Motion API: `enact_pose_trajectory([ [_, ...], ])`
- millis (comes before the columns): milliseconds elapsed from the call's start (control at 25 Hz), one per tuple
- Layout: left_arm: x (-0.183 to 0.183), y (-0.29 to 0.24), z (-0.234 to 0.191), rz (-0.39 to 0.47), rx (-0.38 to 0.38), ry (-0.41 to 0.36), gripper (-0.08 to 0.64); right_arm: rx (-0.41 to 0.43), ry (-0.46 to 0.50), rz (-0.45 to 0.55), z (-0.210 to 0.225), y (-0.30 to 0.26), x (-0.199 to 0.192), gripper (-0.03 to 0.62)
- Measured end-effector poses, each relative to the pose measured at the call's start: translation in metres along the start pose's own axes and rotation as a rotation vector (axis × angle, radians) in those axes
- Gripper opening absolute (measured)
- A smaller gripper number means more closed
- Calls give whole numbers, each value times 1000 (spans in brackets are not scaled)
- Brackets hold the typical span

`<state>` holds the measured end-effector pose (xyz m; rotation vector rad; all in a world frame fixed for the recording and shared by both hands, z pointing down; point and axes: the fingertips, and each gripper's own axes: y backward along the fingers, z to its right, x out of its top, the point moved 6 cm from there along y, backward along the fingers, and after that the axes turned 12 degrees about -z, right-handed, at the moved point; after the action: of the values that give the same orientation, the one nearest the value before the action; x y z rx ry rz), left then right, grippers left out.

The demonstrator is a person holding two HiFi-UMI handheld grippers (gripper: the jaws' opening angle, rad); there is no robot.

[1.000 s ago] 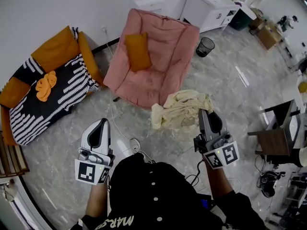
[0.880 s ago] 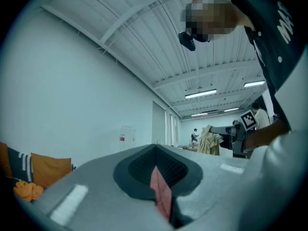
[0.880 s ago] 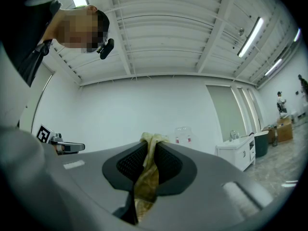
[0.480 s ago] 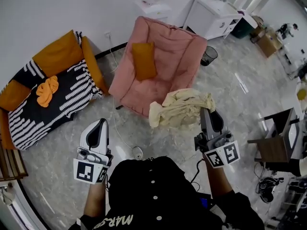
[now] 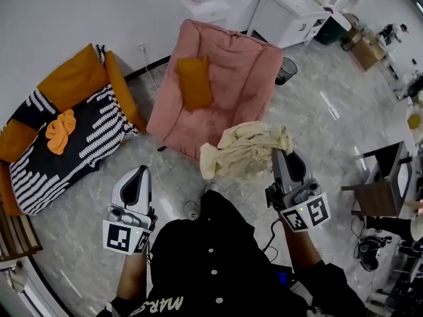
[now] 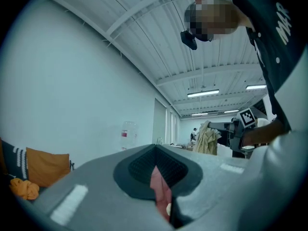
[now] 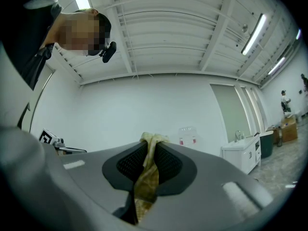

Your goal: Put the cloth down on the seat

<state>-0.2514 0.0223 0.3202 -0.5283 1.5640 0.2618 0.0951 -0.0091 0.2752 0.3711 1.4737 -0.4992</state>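
The cloth [image 5: 244,149] is pale yellow, soft and much crumpled. It hangs as a loose bundle from the right hand-held gripper [image 5: 282,156]. In the right gripper view the dark ribbed pads [image 7: 168,165] are pinching one folded strip of it, and the strip comes out above and below them.

The bundle is in the air at the front edge of the seat [image 5: 218,78], a wide pink chair with thick padded arms. Seen from above, the cloth covers a part of that edge; whether it touches the padding, I cannot tell. An orange cushion [image 5: 193,81] leans at the left of the seat back, and to the right of it the pink middle lies open.

The left hand-held gripper [image 5: 140,172] is smooth grey plastic, low over the floor [image 5: 330,131] and well apart from the cloth. Its pads are pressed nearly together on nothing; through the thin slit something pink shows.

The floor is glossy grey marble. A white cable [image 5: 155,154] lies on it between the seat and a sofa [image 5: 73,140] with a black-and-white striped cover, which the picture edge cuts off. The person's dark body hides the floor just below. A black mesh bin [image 5: 286,70] stands beside the seat on the right.
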Motion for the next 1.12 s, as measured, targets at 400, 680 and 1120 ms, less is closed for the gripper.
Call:
enact_pose_trajectory([
  [400, 1, -49, -18, -10, 14, 14, 0, 8, -13, -15, 36, -49, -4, 72],
  [680, 18, -105, -42, -12, 22, 3, 0, 26, -27, -16, 70, -99, 2, 72],
  [1120, 29, -158, -74, -23, 67, 7, 0, 67, -48, -43, 108, -168, 2, 72],
])
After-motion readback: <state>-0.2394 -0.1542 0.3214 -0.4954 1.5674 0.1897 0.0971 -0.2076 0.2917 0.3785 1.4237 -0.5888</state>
